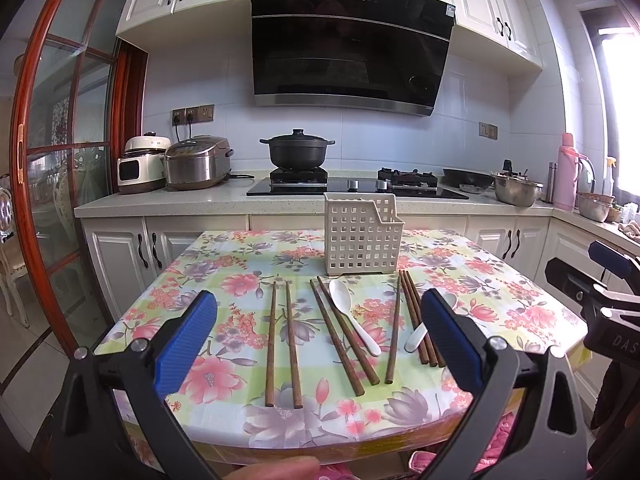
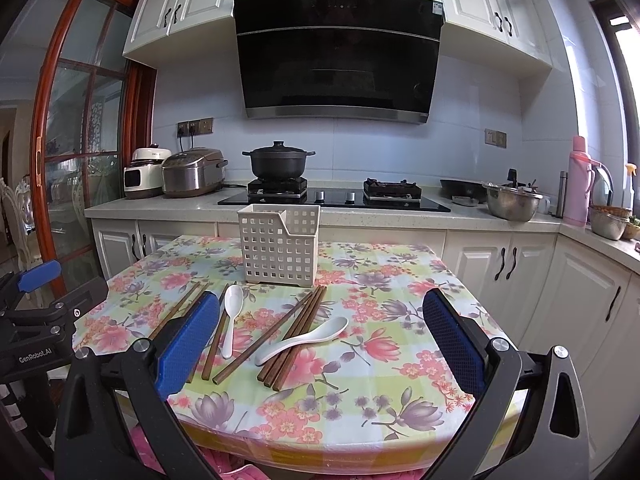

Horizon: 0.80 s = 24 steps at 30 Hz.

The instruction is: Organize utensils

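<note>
A white perforated basket point(image 1: 362, 236) point(image 2: 279, 246) stands upright at the far side of the floral-cloth table point(image 1: 208, 264) point(image 2: 400, 280). In front of it lie brown wooden chopsticks: a pair at the left point(image 1: 282, 340) point(image 2: 176, 312), a crossed pair point(image 1: 340, 336) under a white spoon point(image 1: 352, 312) point(image 2: 232, 316), and several more point(image 1: 416, 320) point(image 2: 296, 332) with a second white spoon point(image 1: 416, 338) point(image 2: 304, 340) lying across them. My left gripper point(image 1: 320, 296) hovers open over the near table edge, holding nothing. Beside it, my right gripper point(image 2: 320, 298) is open and holds nothing.
Behind the table runs a counter point(image 1: 160, 204) with two rice cookers point(image 1: 196, 164), a black pot point(image 1: 296, 152) on the stove, steel bowls point(image 1: 516, 192) and a pink thermos point(image 1: 566, 172). A glass door point(image 1: 60, 160) is at the left. A fingertip point(image 1: 272, 470) shows at the bottom.
</note>
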Each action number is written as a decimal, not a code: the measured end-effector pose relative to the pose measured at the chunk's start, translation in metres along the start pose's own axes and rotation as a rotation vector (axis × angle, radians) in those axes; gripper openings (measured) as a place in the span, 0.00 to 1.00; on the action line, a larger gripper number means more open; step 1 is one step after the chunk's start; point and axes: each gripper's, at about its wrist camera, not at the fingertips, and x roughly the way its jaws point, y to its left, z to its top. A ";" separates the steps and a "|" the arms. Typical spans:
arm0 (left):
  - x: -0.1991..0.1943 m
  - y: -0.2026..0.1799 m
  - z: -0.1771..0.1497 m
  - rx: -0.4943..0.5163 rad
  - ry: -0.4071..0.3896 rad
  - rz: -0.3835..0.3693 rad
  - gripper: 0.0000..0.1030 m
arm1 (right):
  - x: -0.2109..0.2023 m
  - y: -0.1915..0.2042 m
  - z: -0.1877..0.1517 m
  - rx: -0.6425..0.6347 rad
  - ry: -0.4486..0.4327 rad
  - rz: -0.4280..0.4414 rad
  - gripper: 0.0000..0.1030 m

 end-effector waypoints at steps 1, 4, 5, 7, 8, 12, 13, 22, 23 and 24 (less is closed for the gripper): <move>0.000 0.000 0.000 0.001 0.000 0.001 0.96 | 0.000 0.000 0.000 0.000 0.000 0.000 0.93; 0.000 0.000 0.000 0.001 -0.001 0.000 0.96 | 0.000 0.000 0.000 -0.001 -0.001 -0.001 0.93; 0.001 0.000 0.000 0.001 0.000 0.000 0.96 | 0.000 0.000 0.000 0.000 0.000 -0.001 0.93; 0.001 0.000 0.000 0.000 0.001 0.000 0.96 | 0.000 0.000 0.000 0.001 0.000 -0.001 0.93; 0.000 0.000 0.000 0.000 0.001 0.000 0.96 | 0.000 0.000 0.000 0.001 0.000 -0.001 0.93; 0.001 0.000 0.000 0.000 0.000 0.000 0.96 | 0.000 0.000 0.000 0.001 -0.001 -0.001 0.93; 0.001 0.000 0.000 0.000 0.001 0.000 0.96 | 0.000 0.000 0.000 0.001 -0.001 -0.001 0.93; -0.001 0.000 0.001 0.000 0.002 -0.001 0.96 | 0.000 0.000 0.000 -0.001 0.001 0.001 0.93; 0.000 0.000 0.001 0.000 0.001 0.000 0.96 | 0.000 0.001 0.000 -0.001 0.000 0.000 0.93; 0.000 0.000 0.001 0.000 0.001 0.000 0.96 | 0.000 0.001 0.000 -0.001 0.001 0.000 0.93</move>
